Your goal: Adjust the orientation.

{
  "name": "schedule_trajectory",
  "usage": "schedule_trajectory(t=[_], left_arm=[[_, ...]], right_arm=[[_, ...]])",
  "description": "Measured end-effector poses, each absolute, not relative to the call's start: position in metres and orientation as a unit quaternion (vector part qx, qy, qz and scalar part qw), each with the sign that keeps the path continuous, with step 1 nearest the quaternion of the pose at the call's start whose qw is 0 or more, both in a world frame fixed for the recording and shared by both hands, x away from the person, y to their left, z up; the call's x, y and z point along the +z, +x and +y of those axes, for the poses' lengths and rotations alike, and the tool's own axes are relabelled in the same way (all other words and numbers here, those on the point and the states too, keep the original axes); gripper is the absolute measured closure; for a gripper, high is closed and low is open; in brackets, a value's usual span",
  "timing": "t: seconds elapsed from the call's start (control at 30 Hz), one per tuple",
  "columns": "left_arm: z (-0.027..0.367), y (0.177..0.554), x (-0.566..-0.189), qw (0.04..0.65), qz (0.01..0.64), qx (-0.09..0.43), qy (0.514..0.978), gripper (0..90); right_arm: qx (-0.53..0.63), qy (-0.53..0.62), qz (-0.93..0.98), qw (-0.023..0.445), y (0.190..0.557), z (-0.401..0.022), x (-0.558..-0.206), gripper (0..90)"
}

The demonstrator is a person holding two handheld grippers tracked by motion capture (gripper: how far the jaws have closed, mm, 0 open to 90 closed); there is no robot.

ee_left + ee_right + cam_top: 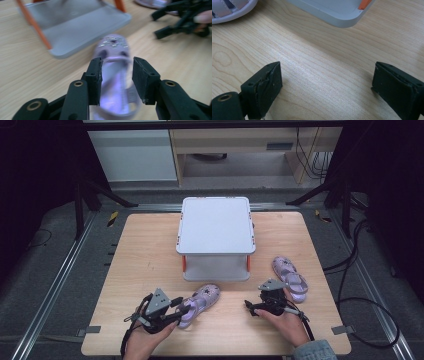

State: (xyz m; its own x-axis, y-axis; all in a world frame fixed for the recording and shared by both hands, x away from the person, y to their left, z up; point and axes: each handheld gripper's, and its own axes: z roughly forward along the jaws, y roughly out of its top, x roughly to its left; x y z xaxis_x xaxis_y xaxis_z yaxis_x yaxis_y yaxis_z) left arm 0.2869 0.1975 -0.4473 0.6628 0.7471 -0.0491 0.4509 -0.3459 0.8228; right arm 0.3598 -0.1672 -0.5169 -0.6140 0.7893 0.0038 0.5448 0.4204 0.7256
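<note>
Wooden table (pixel 150 255) | lilac sandal (pixel 113 75) between left hand-held gripper (pixel 117 77) pads, unclamped

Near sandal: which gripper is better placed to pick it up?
Left. The left gripper already straddles the near sandal with jaws apart; the right gripper is open over bare table.

Bare table (pixel 150 255) left of grey rack (pixel 216 222)

Grey two-tier rack (pixel 216 232) mid-table (pixel 145 255); second sandal (pixel 290 278) right.
</note>
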Motion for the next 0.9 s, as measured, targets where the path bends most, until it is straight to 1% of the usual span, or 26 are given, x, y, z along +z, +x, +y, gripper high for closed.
schedule_trajectory(t=[0.03,0.17,0.27,0.43,0.53,0.63,0.67,0.77,0.8,0.87,0.9], left_arm=[[0.201,0.293,-0.454,0.42,0.382,0.171,0.805,54.6],[0.201,0.299,-0.459,0.407,0.376,0.178,0.813,50.0],[0.199,0.31,-0.469,0.389,0.381,0.169,0.822,45.9],[0.196,0.315,-0.475,0.38,0.381,0.163,0.827,46.0],[0.193,0.317,-0.477,0.375,0.378,0.159,0.831,47.5],[0.187,0.318,-0.481,0.365,0.371,0.155,0.84,51.9],[0.187,0.318,-0.481,0.363,0.37,0.155,0.841,52.9],[0.185,0.32,-0.482,0.358,0.371,0.155,0.843,61.1],[0.184,0.32,-0.483,0.357,0.369,0.154,0.844,66.5],[0.183,0.321,-0.482,0.354,0.372,0.162,0.843,73.8],[0.183,0.321,-0.481,0.357,0.376,0.157,0.84,75.8]], right_arm=[[0.356,0.404,0.825,0.172,0.36,-0.167,-0.517,9.3],[0.356,0.404,0.825,0.172,0.36,-0.167,-0.517,9.3],[0.356,0.404,0.825,0.172,0.36,-0.167,-0.517,9.3],[0.356,0.403,0.825,0.171,0.36,-0.167,-0.517,9.9],[0.356,0.402,0.826,0.172,0.36,-0.167,-0.517,10.5],[0.355,0.401,0.827,0.169,0.361,-0.167,-0.515,15.9],[0.353,0.398,0.828,0.175,0.36,-0.167,-0.514,17.1],[0.357,0.396,0.826,0.185,0.36,-0.168,-0.511,20.5],[0.359,0.396,0.825,0.186,0.36,-0.169,-0.509,21.8],[0.365,0.396,0.822,0.187,0.36,-0.17,-0.507,24.4],[0.367,0.397,0.82,0.186,0.359,-0.17,-0.506,25.2]])
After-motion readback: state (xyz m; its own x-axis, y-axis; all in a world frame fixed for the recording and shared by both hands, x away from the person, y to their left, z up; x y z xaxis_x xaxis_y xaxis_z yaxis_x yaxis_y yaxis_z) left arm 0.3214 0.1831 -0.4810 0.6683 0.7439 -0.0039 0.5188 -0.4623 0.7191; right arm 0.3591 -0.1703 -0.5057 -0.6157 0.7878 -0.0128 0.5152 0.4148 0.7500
